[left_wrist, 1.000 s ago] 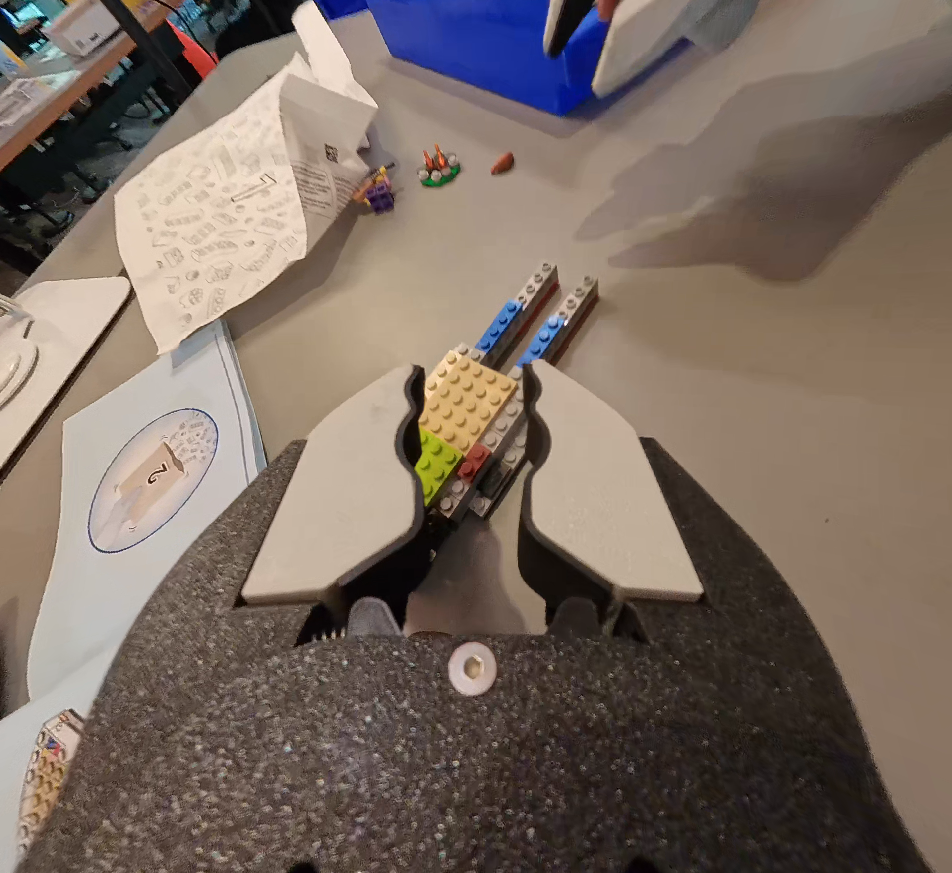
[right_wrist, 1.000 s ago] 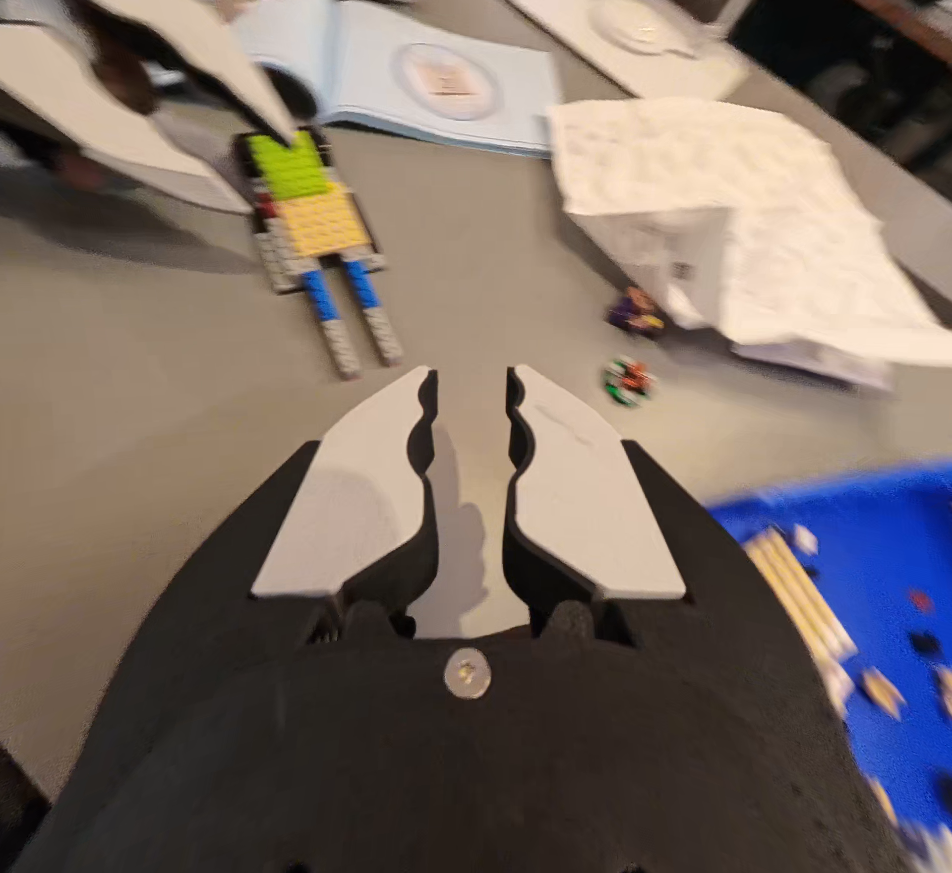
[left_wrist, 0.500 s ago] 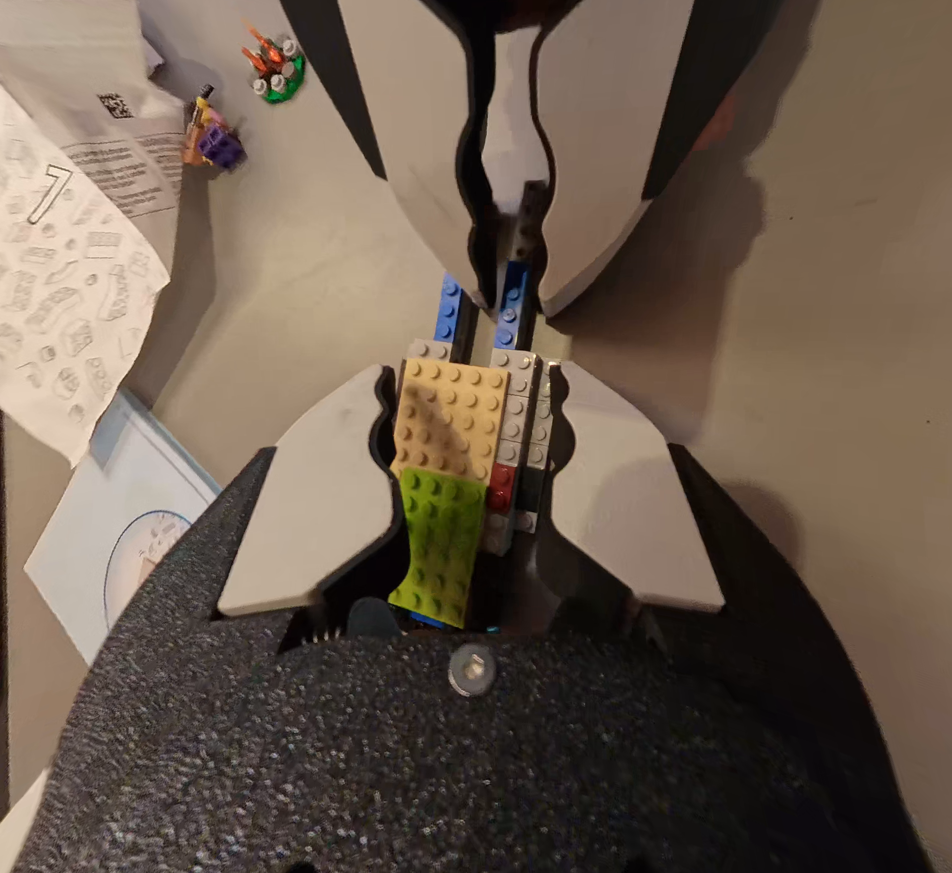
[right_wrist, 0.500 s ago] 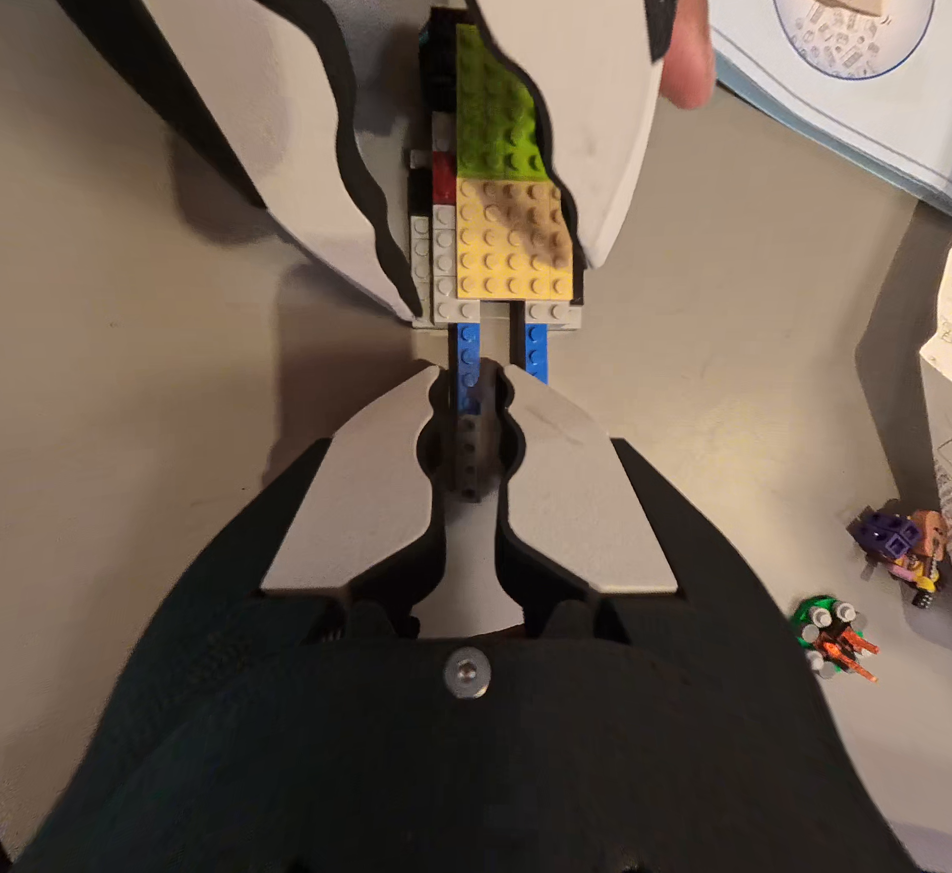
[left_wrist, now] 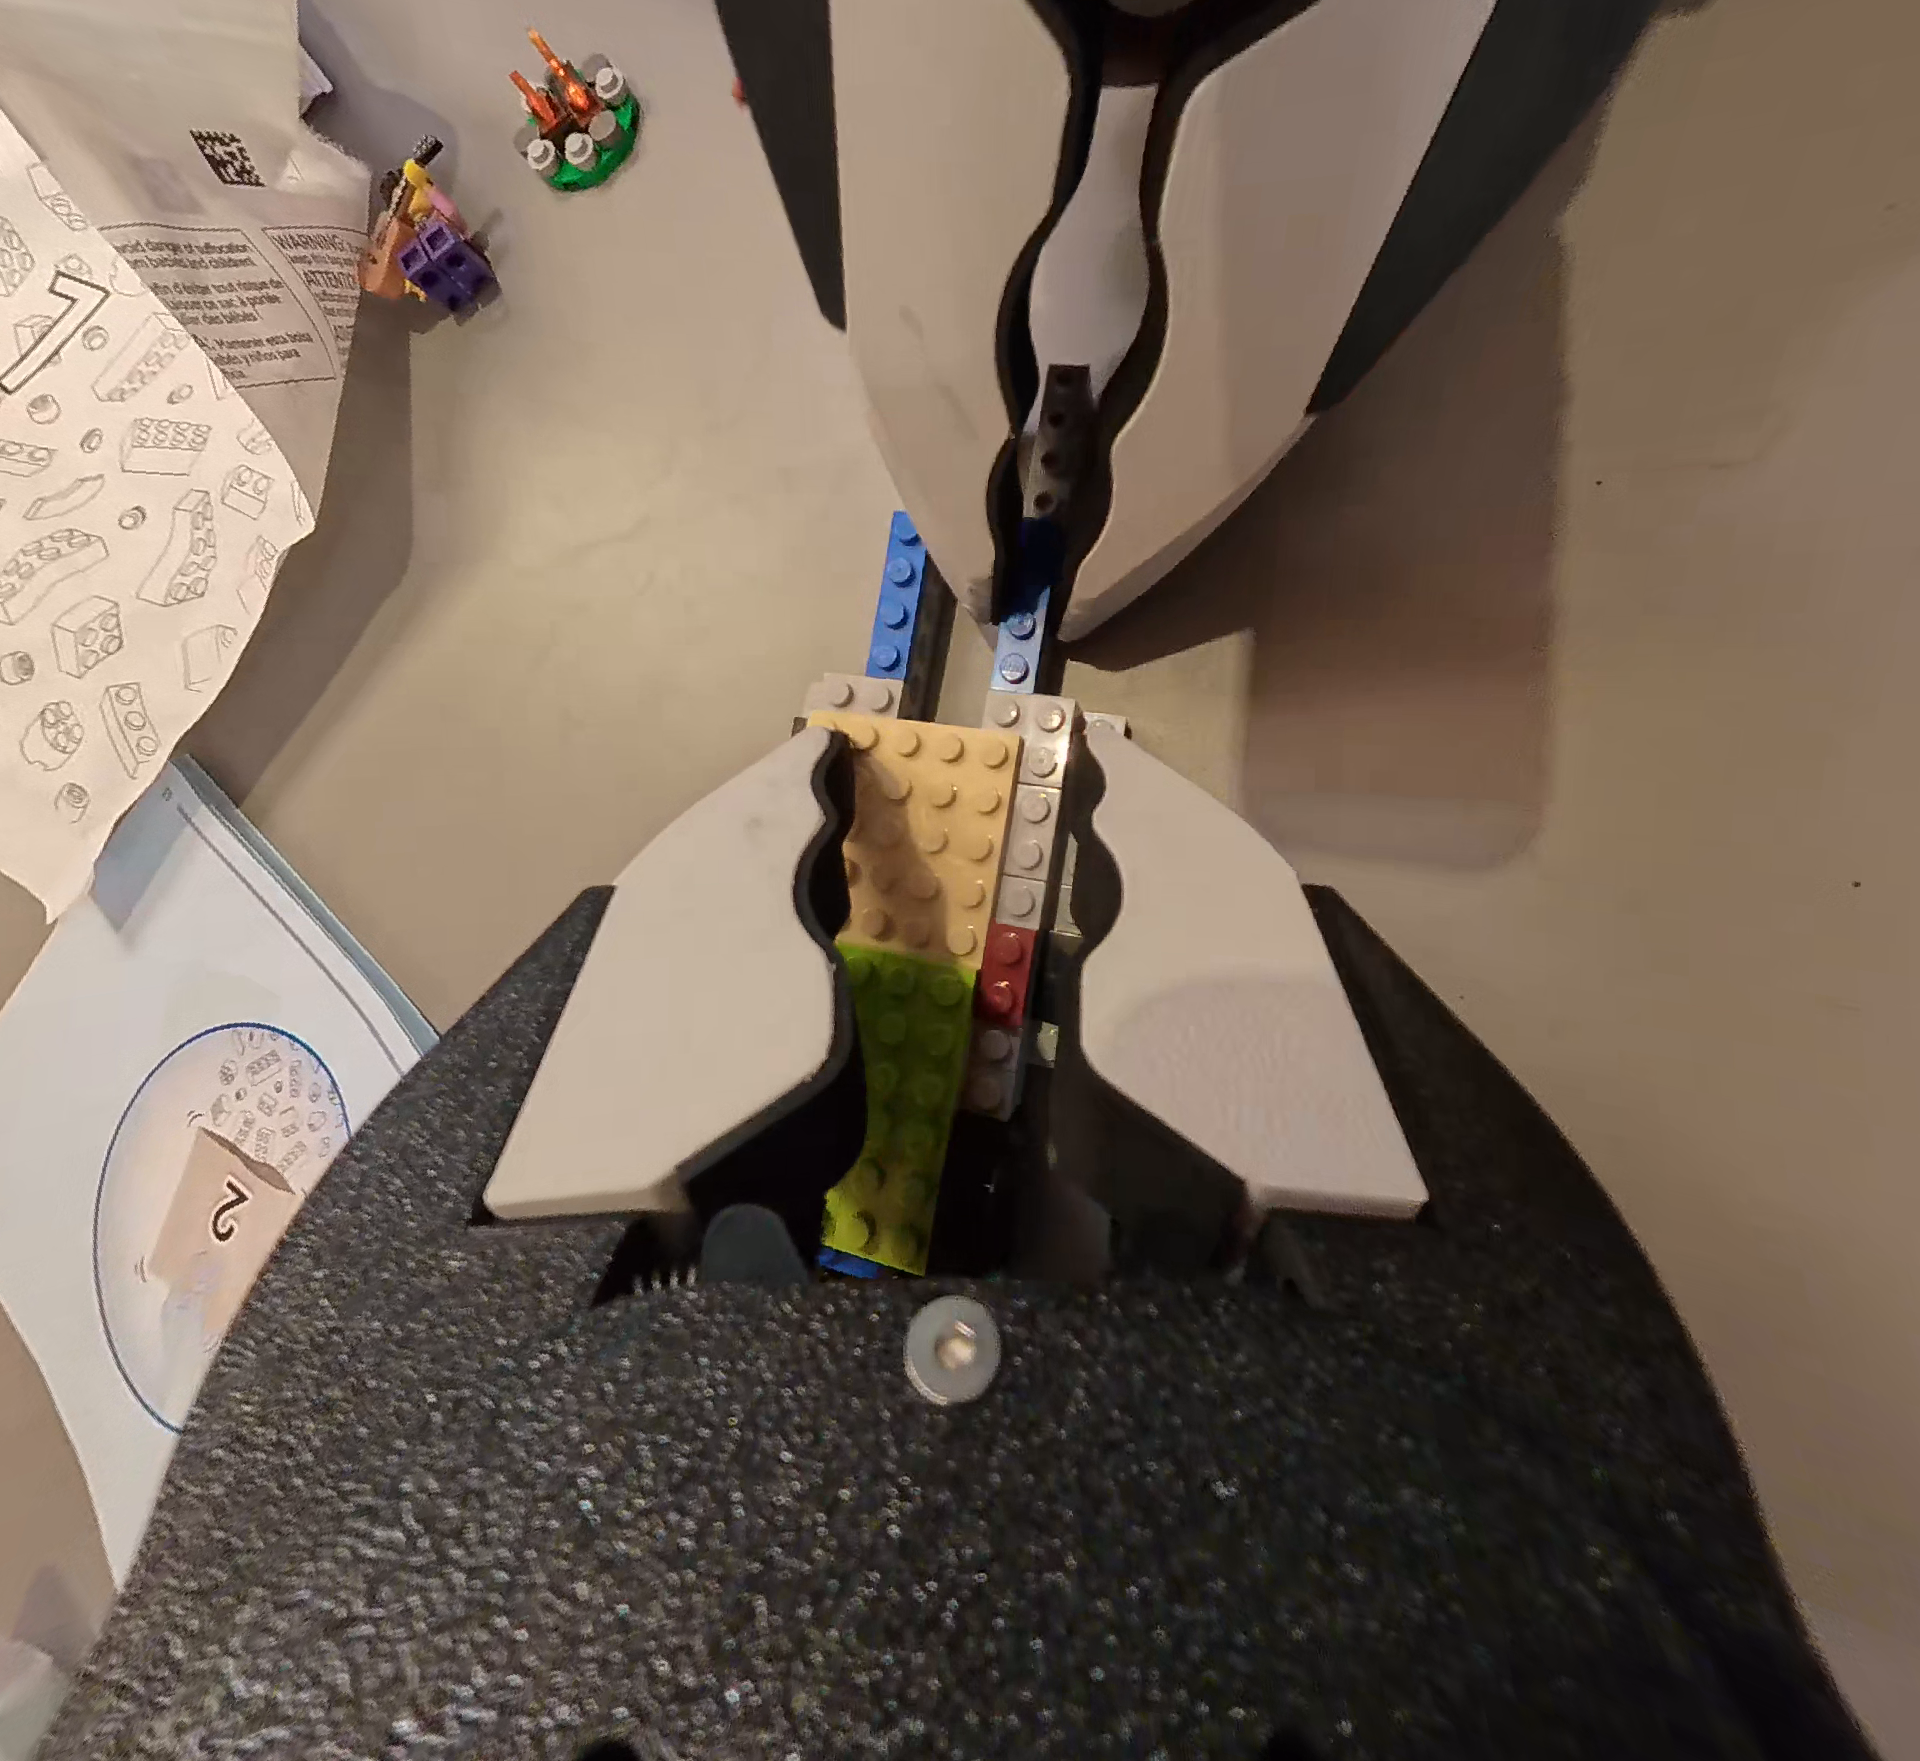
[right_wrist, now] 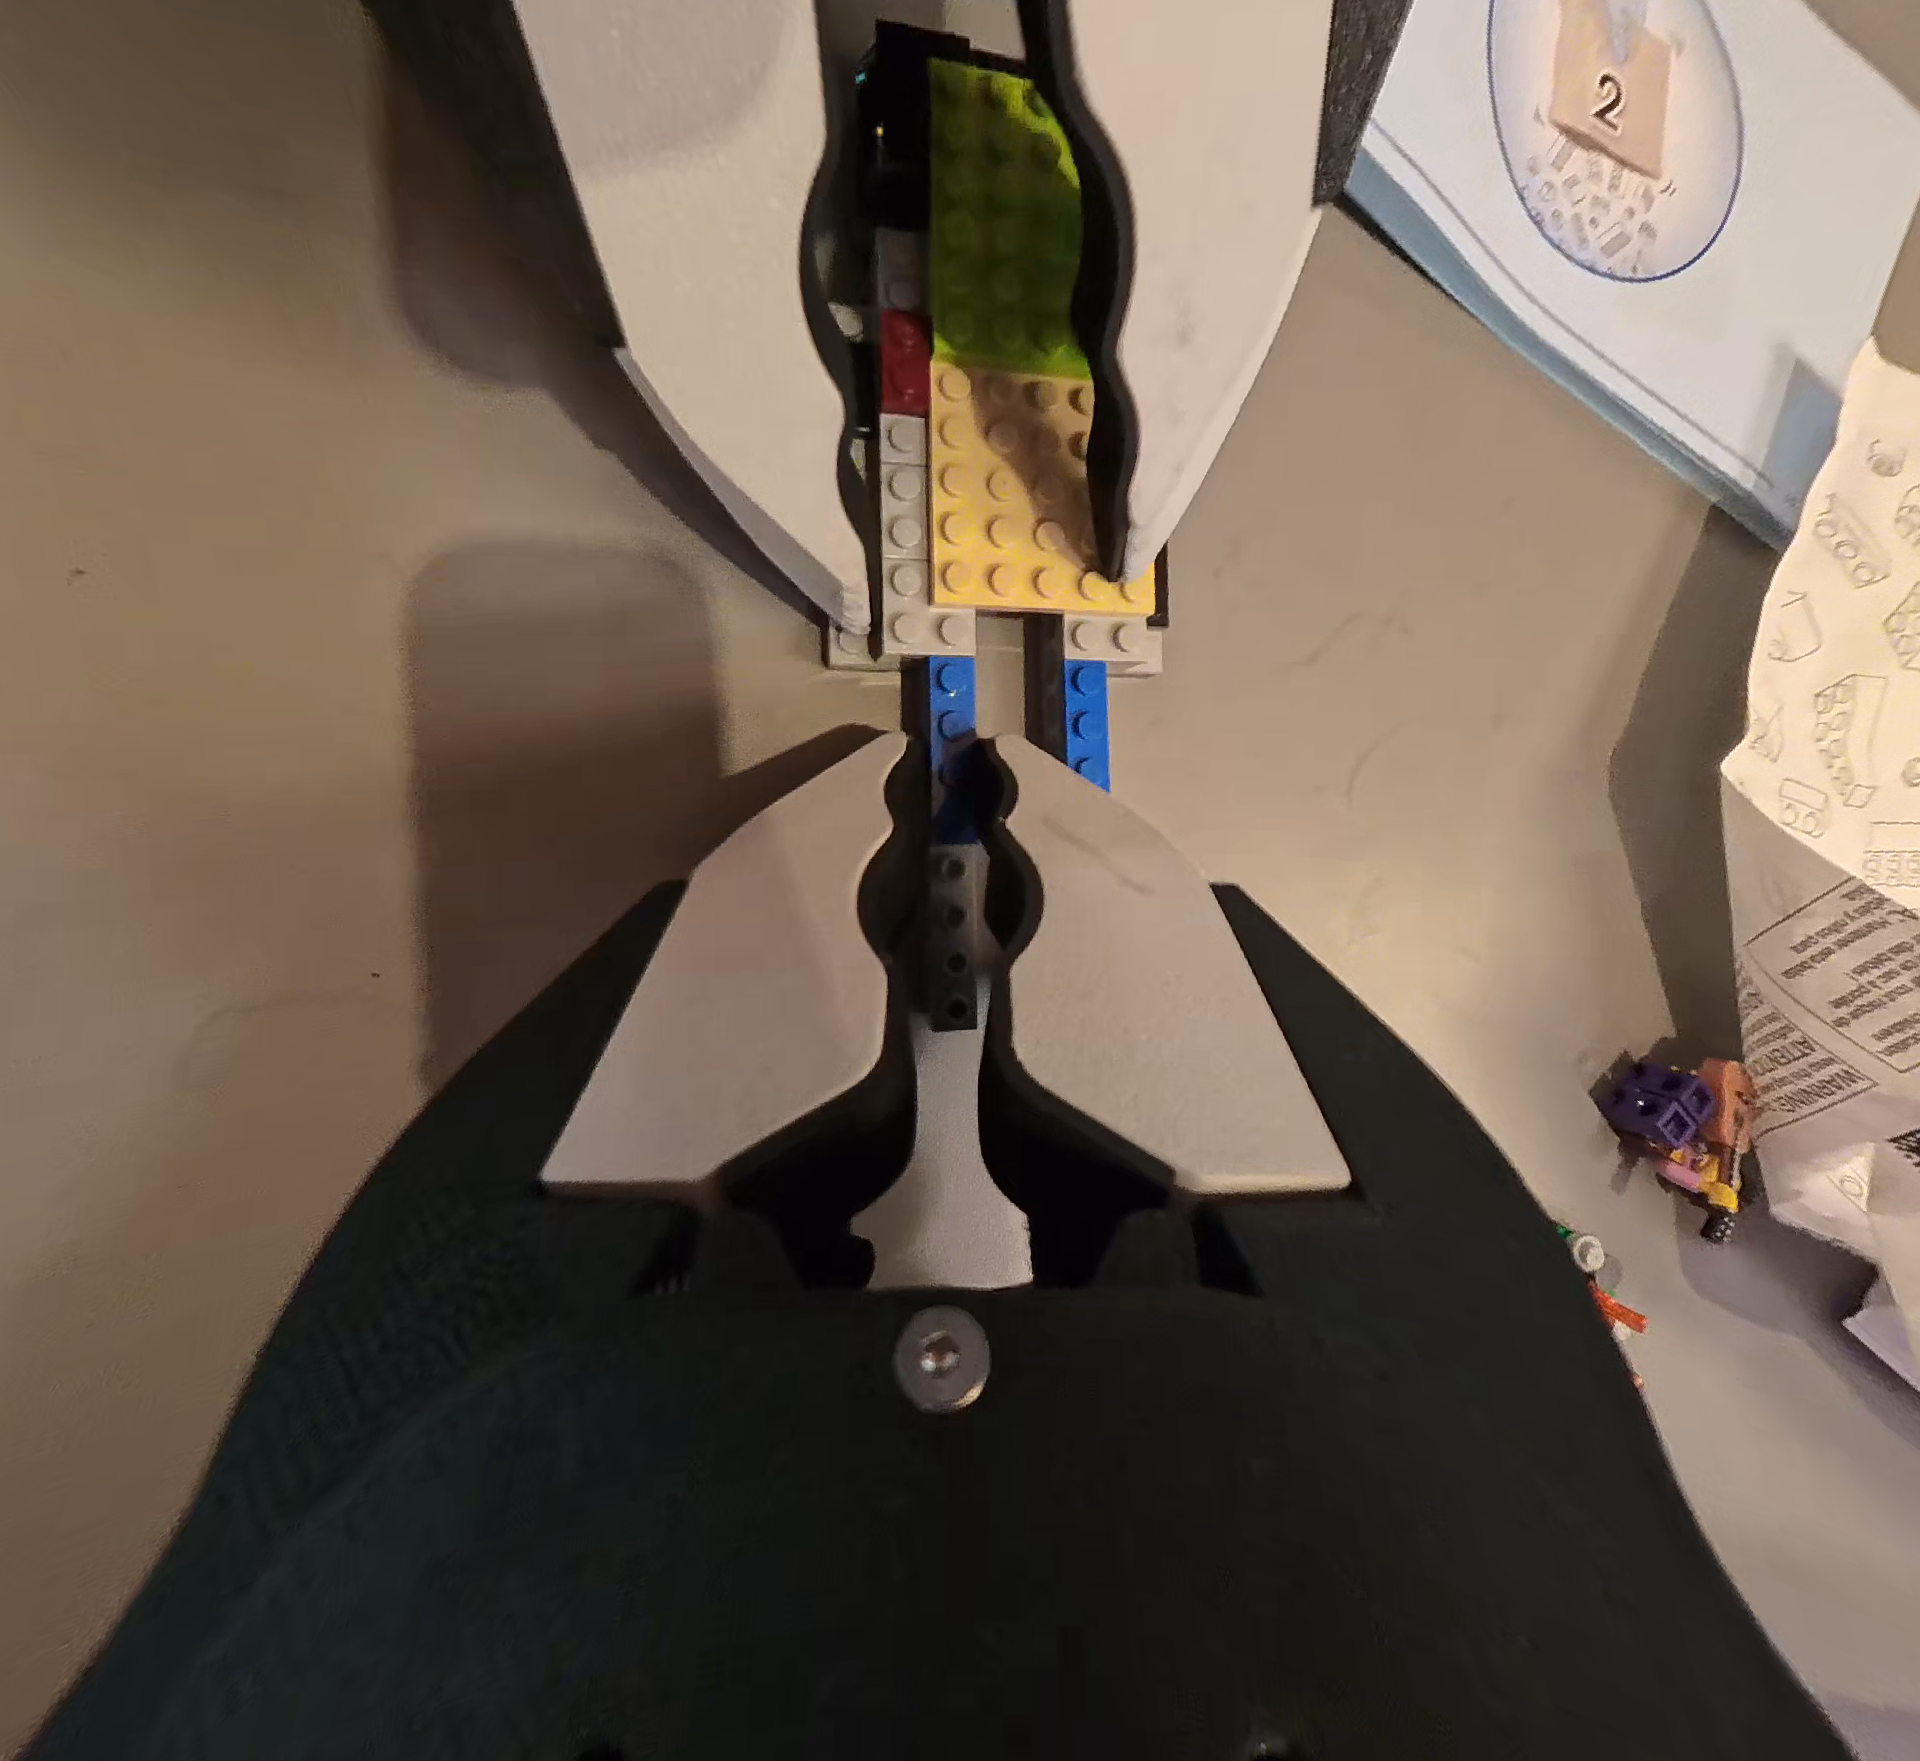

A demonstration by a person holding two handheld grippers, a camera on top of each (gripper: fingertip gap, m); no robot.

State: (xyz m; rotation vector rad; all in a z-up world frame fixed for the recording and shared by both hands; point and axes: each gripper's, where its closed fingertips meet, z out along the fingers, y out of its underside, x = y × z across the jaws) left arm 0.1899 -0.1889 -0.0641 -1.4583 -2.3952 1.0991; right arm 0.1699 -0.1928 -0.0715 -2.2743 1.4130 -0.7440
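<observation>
While both clamp one brick model (left_wrist: pixel 940 838) lying on the worktop (left_wrist: pixel 644 506):
Hand-held grippers: two, tip to tip
Left hand-held gripper (left_wrist: pixel 961 755): pinching the wide tan-green body
Right hand-held gripper (right_wrist: pixel 945 745): pinching one of two blue-grey bars
Long axis: straight from one to the other

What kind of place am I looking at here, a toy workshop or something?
Probably a tabletop set up for building with toy bricks. On the grey table lie a half-built brick model, an open instruction booklet, a printed paper bag and small loose brick pieces. Nothing beyond the table shows.
</observation>
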